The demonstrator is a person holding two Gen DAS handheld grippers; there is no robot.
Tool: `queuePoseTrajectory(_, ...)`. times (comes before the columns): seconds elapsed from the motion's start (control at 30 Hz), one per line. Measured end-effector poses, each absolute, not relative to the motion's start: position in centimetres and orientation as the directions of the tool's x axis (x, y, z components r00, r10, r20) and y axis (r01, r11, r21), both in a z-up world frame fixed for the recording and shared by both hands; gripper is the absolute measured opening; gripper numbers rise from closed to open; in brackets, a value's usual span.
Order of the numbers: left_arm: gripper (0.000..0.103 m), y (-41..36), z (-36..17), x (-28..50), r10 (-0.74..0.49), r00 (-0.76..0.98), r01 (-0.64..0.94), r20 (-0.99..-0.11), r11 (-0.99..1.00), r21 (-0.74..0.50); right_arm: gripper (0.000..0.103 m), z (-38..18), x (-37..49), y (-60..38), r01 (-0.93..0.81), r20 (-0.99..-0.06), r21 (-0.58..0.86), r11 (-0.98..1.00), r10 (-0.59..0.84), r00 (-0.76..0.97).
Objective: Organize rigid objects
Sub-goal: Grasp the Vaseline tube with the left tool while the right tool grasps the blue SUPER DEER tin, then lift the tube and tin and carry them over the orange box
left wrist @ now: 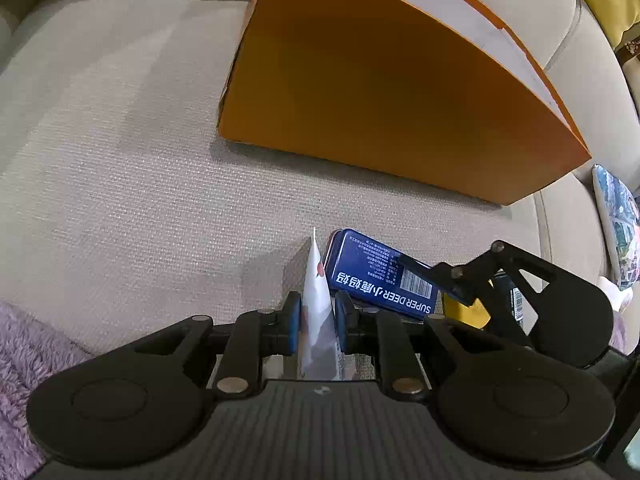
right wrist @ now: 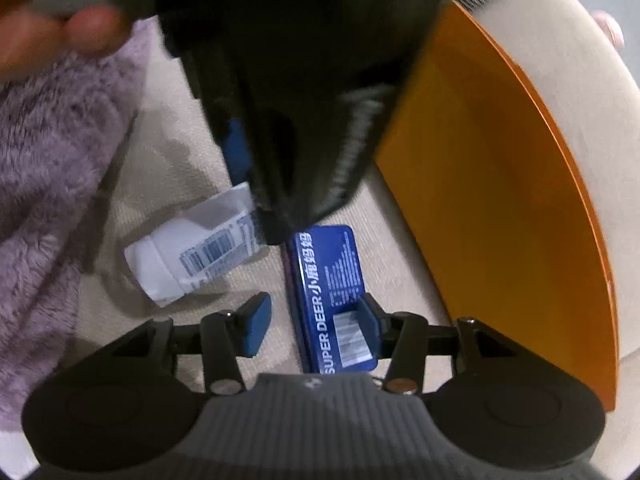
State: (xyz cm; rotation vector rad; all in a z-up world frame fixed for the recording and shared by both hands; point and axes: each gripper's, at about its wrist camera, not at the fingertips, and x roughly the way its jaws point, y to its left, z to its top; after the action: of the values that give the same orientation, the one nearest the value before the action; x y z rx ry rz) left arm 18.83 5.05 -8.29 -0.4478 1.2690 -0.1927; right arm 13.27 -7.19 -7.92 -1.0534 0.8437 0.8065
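Observation:
My left gripper (left wrist: 316, 316) is shut on a flat white tube (left wrist: 317, 296), its blue pads pinching the tube edge-on. In the right wrist view the same white tube (right wrist: 192, 256) slants down to its cap, its other end hidden under the dark body of the left gripper. A blue "SUPER DEER" tin (right wrist: 332, 300) lies on the beige sofa cushion (left wrist: 140, 200). My right gripper (right wrist: 314, 322) straddles the tin and is open: the right pad overlaps the tin's edge, the left pad stands clear of it. The blue tin (left wrist: 380, 276) sits just right of the tube.
A large orange box (left wrist: 400, 100) stands on the cushion just beyond the tin, and the orange box (right wrist: 500, 200) fills the right side. A purple fluffy blanket (right wrist: 44, 160) covers the left. A hand (right wrist: 40, 32) shows top left. Something yellow (left wrist: 464, 312) lies under the right gripper.

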Motion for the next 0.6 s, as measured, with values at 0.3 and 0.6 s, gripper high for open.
queuePoseTrajectory(0.3, 0.019, 6.1, -7.8, 18.4, -0.385, 0.308, -0.108, -0.87, 0.894, -0.435, 0.023, -5.0, 16.5, -8.1, -0.854, -0.897, -0.277, 0.441, 0.199, 0.394)
queuePoseTrajectory(0.6, 0.02, 6.1, -7.9, 19.1, -0.386, 0.305, -0.117, -0.87, 0.892, -0.437, 0.02, -3.1, 24.3, -12.2, -0.643, -0.934, 0.058, 0.764, 0.269, 0.235)
